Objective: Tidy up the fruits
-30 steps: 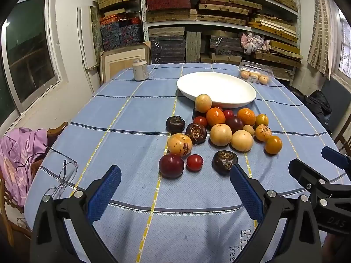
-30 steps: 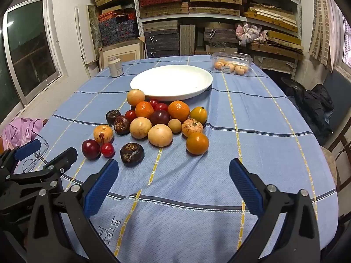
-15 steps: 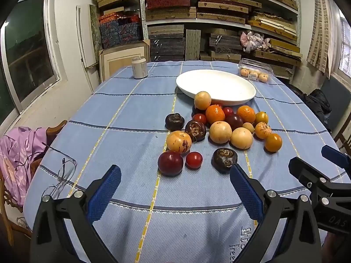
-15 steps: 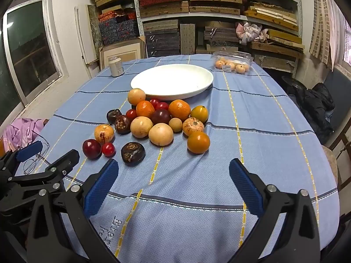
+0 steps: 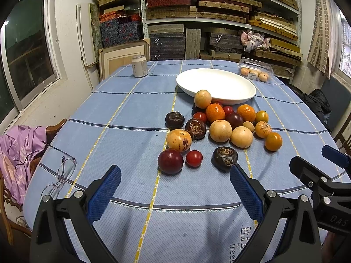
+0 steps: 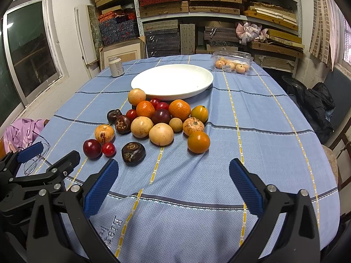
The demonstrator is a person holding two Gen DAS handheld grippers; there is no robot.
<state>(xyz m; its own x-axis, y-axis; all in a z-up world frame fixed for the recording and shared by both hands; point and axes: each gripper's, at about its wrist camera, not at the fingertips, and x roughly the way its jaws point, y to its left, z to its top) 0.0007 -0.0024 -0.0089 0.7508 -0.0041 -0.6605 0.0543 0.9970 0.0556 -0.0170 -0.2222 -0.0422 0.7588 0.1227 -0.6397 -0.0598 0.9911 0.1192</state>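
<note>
A pile of several fruits lies on the blue tablecloth in front of a white oval plate, which holds nothing. Nearest me are a dark red plum, a small red tomato and a dark wrinkled fruit. Behind them sit pale round fruits, oranges and more tomatoes. My left gripper stands open just short of the plum. To its right my right gripper also stands open, with nothing between its fingers.
A drink can stands at the far left of the table. A clear plastic box of small fruits sits at the far right. Glasses lie near the table's left edge, by a chair with purple cloth. Shelves of boxes fill the back wall.
Both views have shifted only slightly; the fruits sit a little higher in the left wrist view. Nothing was taken hold of, and both grippers stayed open.
</note>
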